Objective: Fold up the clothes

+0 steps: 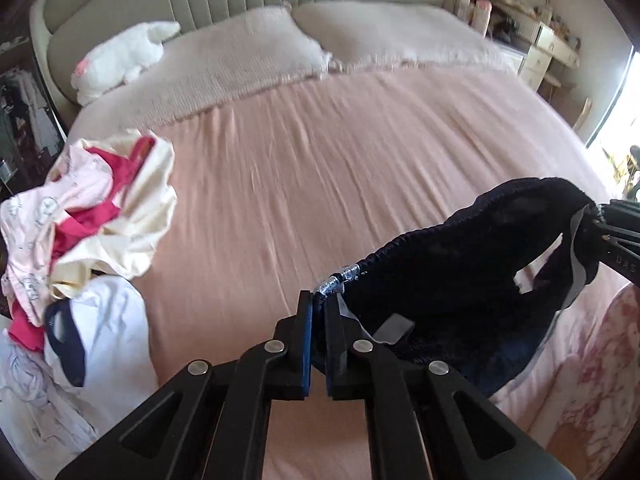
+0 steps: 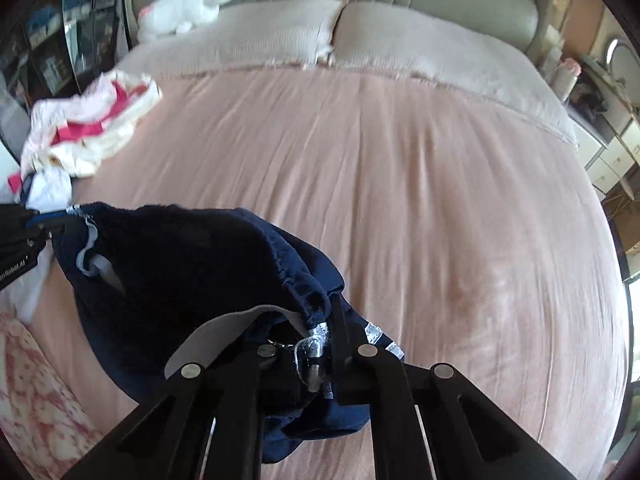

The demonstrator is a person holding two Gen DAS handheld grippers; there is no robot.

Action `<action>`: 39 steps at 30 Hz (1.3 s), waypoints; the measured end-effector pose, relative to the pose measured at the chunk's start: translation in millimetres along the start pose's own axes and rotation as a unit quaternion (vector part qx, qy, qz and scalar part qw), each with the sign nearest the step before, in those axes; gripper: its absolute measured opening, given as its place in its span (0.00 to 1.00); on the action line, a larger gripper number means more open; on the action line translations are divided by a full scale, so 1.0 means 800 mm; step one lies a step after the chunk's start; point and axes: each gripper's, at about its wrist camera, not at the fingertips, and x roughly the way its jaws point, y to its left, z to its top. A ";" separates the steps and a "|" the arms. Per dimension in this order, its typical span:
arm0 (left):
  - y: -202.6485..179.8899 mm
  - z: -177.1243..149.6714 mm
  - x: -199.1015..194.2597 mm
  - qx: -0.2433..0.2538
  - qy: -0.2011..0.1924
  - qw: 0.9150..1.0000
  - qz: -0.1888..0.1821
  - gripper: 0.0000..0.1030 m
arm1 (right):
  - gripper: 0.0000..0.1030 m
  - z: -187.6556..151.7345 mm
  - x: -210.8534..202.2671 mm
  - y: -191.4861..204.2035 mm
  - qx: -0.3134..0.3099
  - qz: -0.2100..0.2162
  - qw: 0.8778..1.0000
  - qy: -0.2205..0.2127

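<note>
Two pillows (image 1: pixel 248 52), one white plush toy (image 1: pixel 120 60), one navy garment (image 1: pixel 460 280), one clothes heap (image 1: pixel 84 216), two grippers (image 1: pixel 316 308).

The lower part of the navy garment (image 2: pixel 192 272) is cut off behind the right gripper's (image 2: pixel 320 356) arms in the right wrist view. The laundry pile (image 1: pixel 80 232) is cropped by the left edge. Items on the dresser (image 1: pixel 548 40) are too small and blurred to be identified. The shelves (image 2: pixel 60 40) behind the glass are smeared.
</note>
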 end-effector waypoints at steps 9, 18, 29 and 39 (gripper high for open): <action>-0.001 0.045 -0.150 0.011 -0.137 0.990 -0.014 0.04 | 0.14 0.033 -0.156 -0.043 0.028 0.042 0.990 -0.130; -0.042 0.046 -0.147 0.049 -0.133 0.989 -0.054 0.03 | 0.37 -0.048 -0.096 -0.021 0.020 0.071 0.997 -0.023; -0.065 0.039 -0.159 0.084 -0.126 0.987 -0.055 0.03 | 0.70 -0.036 -0.124 0.110 -0.205 0.082 0.970 -0.101; -0.068 0.028 -0.148 0.092 -0.109 0.988 -0.059 0.04 | 0.02 -0.003 -0.049 0.084 -0.124 0.028 0.989 -0.081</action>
